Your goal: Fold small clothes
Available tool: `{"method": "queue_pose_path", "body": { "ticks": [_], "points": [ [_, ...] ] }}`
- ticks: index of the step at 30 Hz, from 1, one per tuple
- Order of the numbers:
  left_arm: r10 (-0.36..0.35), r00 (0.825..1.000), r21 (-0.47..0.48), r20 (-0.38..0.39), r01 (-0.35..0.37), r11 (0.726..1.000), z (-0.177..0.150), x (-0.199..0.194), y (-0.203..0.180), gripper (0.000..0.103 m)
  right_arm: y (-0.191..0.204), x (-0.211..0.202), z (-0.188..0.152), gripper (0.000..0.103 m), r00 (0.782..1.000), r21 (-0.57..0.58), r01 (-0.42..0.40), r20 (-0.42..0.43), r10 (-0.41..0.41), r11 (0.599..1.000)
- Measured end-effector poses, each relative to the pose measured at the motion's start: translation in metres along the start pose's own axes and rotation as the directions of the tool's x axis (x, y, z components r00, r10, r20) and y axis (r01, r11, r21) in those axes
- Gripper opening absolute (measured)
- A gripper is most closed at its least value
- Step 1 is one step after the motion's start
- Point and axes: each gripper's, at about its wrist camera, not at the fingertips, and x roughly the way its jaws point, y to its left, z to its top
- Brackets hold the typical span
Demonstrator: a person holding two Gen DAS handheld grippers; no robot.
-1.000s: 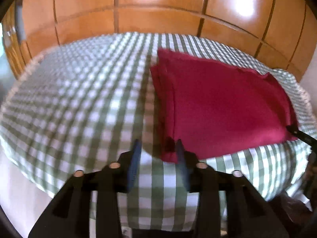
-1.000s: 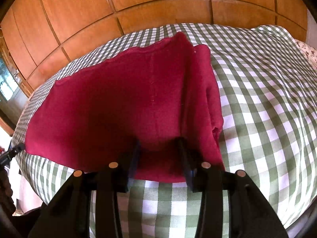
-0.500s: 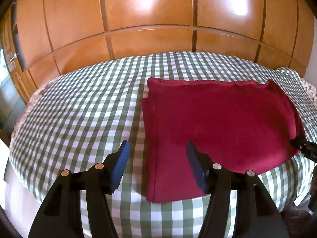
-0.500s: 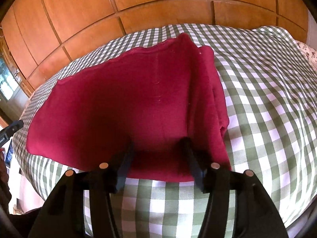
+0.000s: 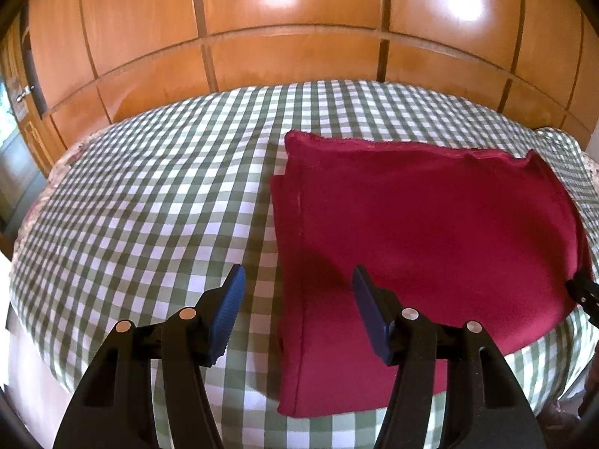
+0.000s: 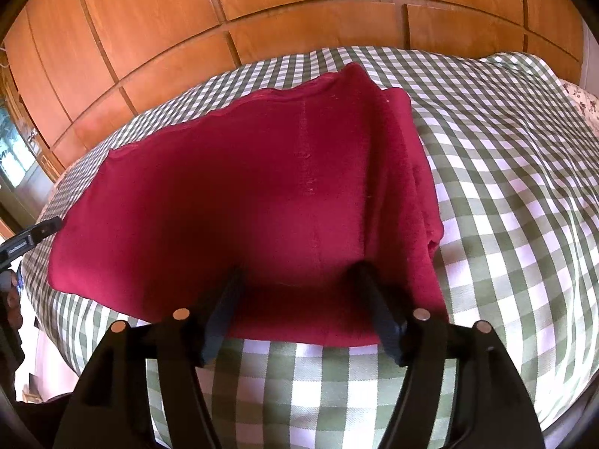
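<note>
A red cloth [image 5: 430, 232] lies folded flat on a bed. The bed has a green and white checked cover [image 5: 149, 205]. The cloth sits on the right part of the cover in the left wrist view and on the left part in the right wrist view. Its edges are doubled up along one side, so you can see layers there. Behind the bed stands a wall of shiny brown wooden panels [image 5: 299, 18].

The left tongs [image 5: 297, 288] hang above the near left corner of the cloth. The two blue pads [image 5: 230, 308] are wide apart. One pad is over the checked cover and the other is over the red cloth. Nothing is pinched between them.

The right tongs [image 6: 297, 280] are over the near edge of the cloth, close to its right side. Their jaws are opening right now. The red cloth lies under the gap between them, but the pads [image 6: 378, 299] do not press on it. They hold nothing.

In the right wrist view, the tip of the left tongs shows at the far left, just beside the cloth's corner.
</note>
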Motion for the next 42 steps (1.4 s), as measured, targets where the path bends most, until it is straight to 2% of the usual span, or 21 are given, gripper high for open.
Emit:
{"method": "queue_pose_path", "body": {
  "ticks": [2, 4, 7, 10, 13, 15, 17, 19, 21, 23, 25, 26, 27, 28, 30, 32, 34, 37, 38, 40, 42],
  "points": [
    [-0.007, 0.999, -0.037, -0.04, 0.005, 0.999, -0.002, 0.015, 0.006, 0.047, 0.0, 0.0, 0.0, 0.068, 1.0, -0.002, -0.001, 0.002, 0.001, 1.0],
    [-0.056, 0.995, -0.118, -0.078, 0.047, 0.992, -0.005, 0.031, 0.018, 0.046, -0.001, 0.001, 0.0, 0.068, 1.0, -0.002, -0.008, 0.003, 0.008, 1.0],
    [-0.107, 0.992, -0.231, -0.071, 0.088, 0.969, -0.011, 0.039, 0.03, 0.046, -0.002, 0.001, 0.0, 0.068, 1.0, -0.003, -0.013, 0.006, 0.013, 1.0],
    [-0.094, 0.994, -0.235, -0.062, 0.077, 0.969, -0.012, 0.036, 0.028, 0.046, -0.002, 0.001, -0.001, 0.068, 1.0, -0.007, -0.012, 0.009, 0.012, 1.0],
    [-0.12, 0.991, -0.271, -0.062, 0.099, 0.958, -0.01, 0.033, 0.034, 0.046, -0.002, 0.0, -0.003, 0.068, 1.0, -0.009, -0.013, 0.014, 0.013, 1.0],
    [-0.136, 0.99, -0.269, -0.034, 0.122, 0.955, -0.005, 0.023, 0.037, 0.046, -0.001, 0.0, -0.004, 0.068, 1.0, -0.008, -0.01, 0.014, 0.01, 1.0],
    [-0.162, 0.987, -0.232, -0.017, 0.154, 0.96, 0.004, 0.018, 0.035, 0.05, 0.0, 0.001, -0.004, 0.068, 1.0, -0.007, -0.008, 0.014, 0.008, 1.0],
    [-0.169, 0.986, -0.218, -0.007, 0.163, 0.962, 0.012, 0.016, 0.035, 0.067, 0.0, 0.002, -0.003, 0.069, 1.0, -0.008, -0.005, 0.014, 0.006, 1.0],
    [-0.157, 0.988, -0.198, 0.001, 0.154, 0.968, 0.021, 0.02, 0.033, 0.067, 0.0, 0.001, -0.004, 0.069, 1.0, -0.006, -0.005, 0.015, 0.005, 1.0],
    [-0.161, 0.987, -0.183, -0.023, 0.154, 0.971, 0.029, 0.031, 0.032, 0.056, 0.0, 0.001, -0.004, 0.069, 1.0, -0.007, -0.004, 0.015, 0.004, 1.0],
    [-0.176, 0.983, -0.186, -0.05, 0.164, 0.969, 0.034, 0.044, 0.032, 0.032, 0.0, 0.001, -0.005, 0.069, 1.0, -0.007, -0.003, 0.016, 0.003, 1.0],
    [-0.168, 0.984, -0.186, -0.063, 0.154, 0.97, 0.036, 0.05, 0.032, 0.027, 0.0, 0.001, -0.005, 0.069, 1.0, -0.006, -0.003, 0.016, 0.003, 1.0],
    [-0.154, 0.985, -0.188, -0.074, 0.137, 0.973, 0.038, 0.056, 0.033, 0.016, 0.0, 0.002, -0.005, 0.069, 1.0, -0.007, -0.002, 0.016, 0.002, 1.0],
    [-0.167, 0.983, -0.2, -0.08, 0.148, 0.968, 0.039, 0.06, 0.035, 0.011, 0.0, 0.002, -0.005, 0.069, 1.0, -0.007, -0.002, 0.017, 0.002, 1.0],
    [-0.169, 0.982, -0.208, -0.08, 0.149, 0.967, 0.038, 0.064, 0.036, 0.008, 0.0, 0.002, -0.006, 0.069, 1.0, -0.009, 0.0, 0.019, 0.0, 1.0],
    [-0.102, 0.991, -0.167, -0.089, 0.086, 0.982, 0.035, 0.071, 0.031, 0.008, 0.001, 0.004, -0.006, 0.069, 1.0, -0.014, 0.005, 0.022, -0.005, 1.0],
    [-0.068, 0.995, -0.143, -0.078, 0.056, 0.988, 0.029, 0.08, 0.026, 0.008, 0.001, 0.004, -0.007, 0.07, 1.0, -0.021, 0.008, 0.021, -0.007, 1.0],
    [-0.044, 0.997, -0.163, -0.065, 0.033, 0.986, 0.029, 0.072, 0.026, 0.011, 0.0, 0.002, -0.005, 0.07, 1.0, -0.023, -0.003, 0.001, 0.003, 1.0],
    [-0.025, 0.998, -0.159, -0.06, 0.015, 0.987, 0.029, 0.068, 0.024, 0.017, 0.0, 0.001, -0.004, 0.07, 1.0, -0.022, -0.007, -0.006, 0.007, 1.0],
    [0.044, 0.998, -0.137, -0.039, -0.049, 0.989, 0.028, 0.056, 0.02, 0.039, -0.002, -0.004, 0.001, 0.07, 0.999, -0.009, -0.032, -0.022, 0.032, 0.999],
    [0.058, 0.998, -0.135, -0.013, -0.059, 0.989, 0.026, 0.043, 0.02, 0.047, -0.008, -0.015, 0.008, 0.072, 0.997, 0.03, -0.076, 0.001, 0.076, 0.997]
  ]
}}
